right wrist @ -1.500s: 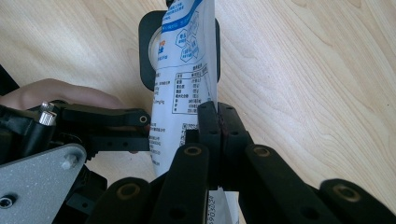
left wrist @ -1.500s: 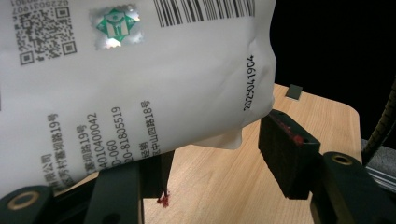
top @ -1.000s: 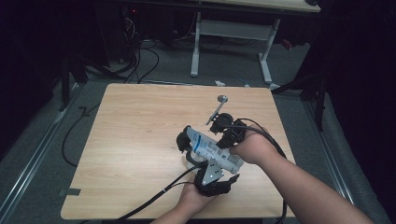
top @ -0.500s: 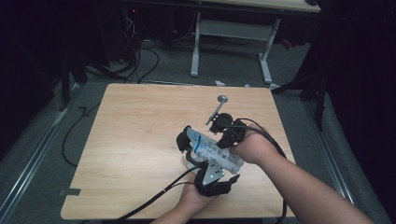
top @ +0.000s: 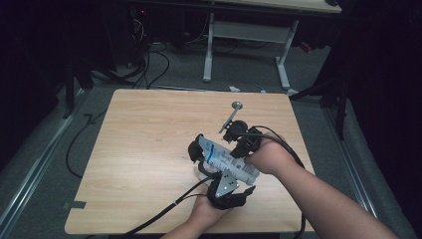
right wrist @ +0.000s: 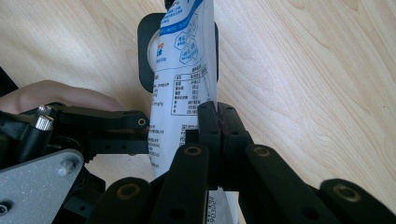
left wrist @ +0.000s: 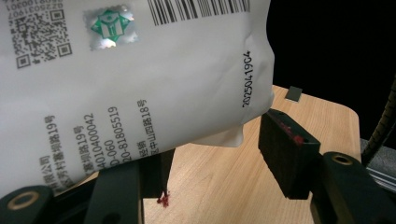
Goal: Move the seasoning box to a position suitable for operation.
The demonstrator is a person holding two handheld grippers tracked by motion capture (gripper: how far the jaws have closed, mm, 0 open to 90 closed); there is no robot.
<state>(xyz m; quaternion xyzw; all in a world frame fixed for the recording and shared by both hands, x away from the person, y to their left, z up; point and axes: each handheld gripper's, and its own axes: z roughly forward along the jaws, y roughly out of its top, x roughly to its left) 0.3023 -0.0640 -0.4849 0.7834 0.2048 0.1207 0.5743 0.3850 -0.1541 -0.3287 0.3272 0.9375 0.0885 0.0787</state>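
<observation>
A white tube with blue print and a black cap is held just above the wooden table, right of its middle. My right gripper is shut on the tube's flat tail end, and the cap points away from it. In the high view the right gripper sits at the tail, by the hand. My left gripper comes up from the near edge. Its jaws stand open around the tube in the left gripper view, and one pad is clear of it.
A thin metal rod with a round end stands just beyond the right hand. A small grey piece lies at a table corner. Beyond the table are a white desk frame and floor cables. Cables trail off the near edge.
</observation>
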